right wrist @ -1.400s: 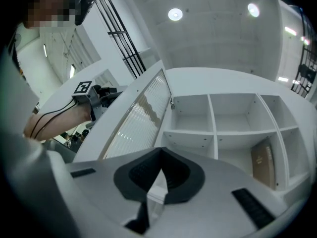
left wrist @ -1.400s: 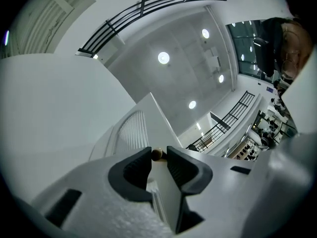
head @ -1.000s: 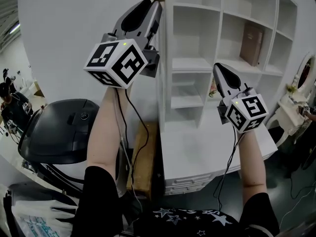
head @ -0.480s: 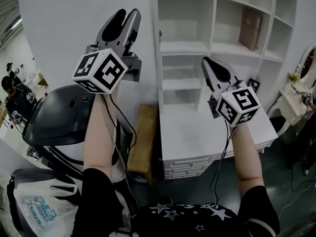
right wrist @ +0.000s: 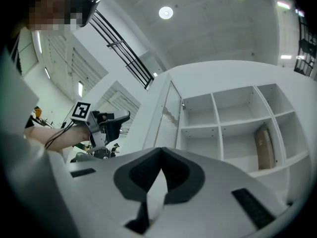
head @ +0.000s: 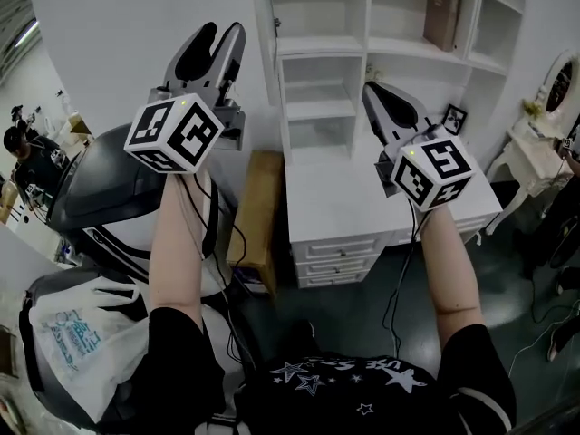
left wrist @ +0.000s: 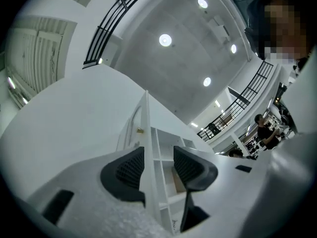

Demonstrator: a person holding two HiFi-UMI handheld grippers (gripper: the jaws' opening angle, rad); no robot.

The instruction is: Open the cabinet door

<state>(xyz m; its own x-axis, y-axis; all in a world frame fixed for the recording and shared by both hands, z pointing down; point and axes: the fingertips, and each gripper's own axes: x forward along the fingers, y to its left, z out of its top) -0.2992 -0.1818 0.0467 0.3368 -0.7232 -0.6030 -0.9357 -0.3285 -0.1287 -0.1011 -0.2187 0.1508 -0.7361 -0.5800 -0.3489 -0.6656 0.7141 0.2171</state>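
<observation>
- At the upper middle of the head view, the tall white-painted cabinet door (head: 264, 53) stands swung out from the white shelved cabinet (head: 319, 45). It shows almost edge-on, and the compartments behind it are bare to the room.
- By that, the opening looks as good as done; at most the panel could be swung a little wider.
- Left claw (head: 224, 30): upper left of the head view, tilted upward, its jaws apart and opening. Nothing is between them. In the left gripper view the door's edge only lines up with the gap from farther off.
- Right claw (head: 372, 91): right of centre, above the white table with drawers (head: 362, 202), its jaws together on nothing.
- Handling, as a judgement: the door is a stiff, flat panel, probably light, and it can only travel in an arc about its hinges.
- The smooth paint would likely be slippery under hard pads, so a squeeze on the flat face would hold poorly.
- Best hold: the small brass-coloured round knob (left wrist: 140, 130) near the free edge, or that edge itself, pinched front to back.
- Both lie far from the hinge side, so a gentle pull along the arc should do.
</observation>
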